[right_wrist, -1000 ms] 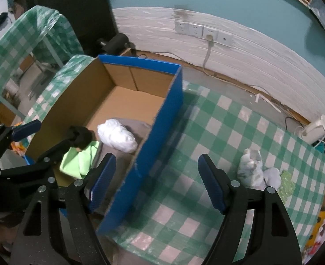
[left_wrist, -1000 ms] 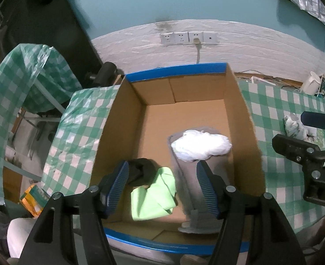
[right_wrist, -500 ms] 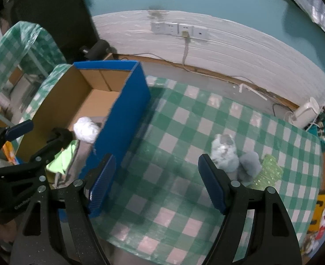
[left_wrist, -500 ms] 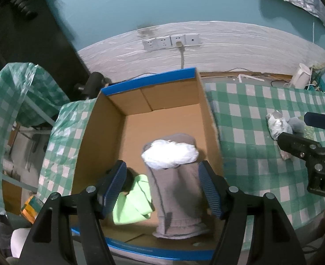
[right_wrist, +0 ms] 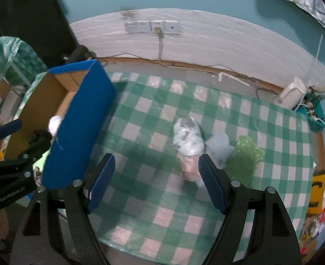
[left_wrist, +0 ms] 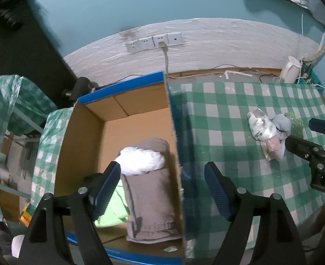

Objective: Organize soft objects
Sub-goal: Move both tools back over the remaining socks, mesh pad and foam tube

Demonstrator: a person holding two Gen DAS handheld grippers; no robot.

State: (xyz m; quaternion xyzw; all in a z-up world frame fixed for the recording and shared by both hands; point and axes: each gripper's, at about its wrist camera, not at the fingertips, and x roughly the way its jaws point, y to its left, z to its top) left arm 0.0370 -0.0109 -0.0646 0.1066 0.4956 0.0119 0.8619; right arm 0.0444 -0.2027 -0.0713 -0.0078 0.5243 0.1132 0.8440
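Both grippers had swung right since a second ago, left gripper (left_wrist: 162, 190) and right gripper (right_wrist: 155, 182) gaping, holding nothing. Three soft things sat in the box (left_wrist: 82, 145); four lay bunched on the tablecloth (right_wrist: 140, 119).

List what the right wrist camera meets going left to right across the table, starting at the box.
Cardboard box → white-grey patterned soft bundle → pale grey soft piece → green bubble wrap → white appliance at the far right corner.
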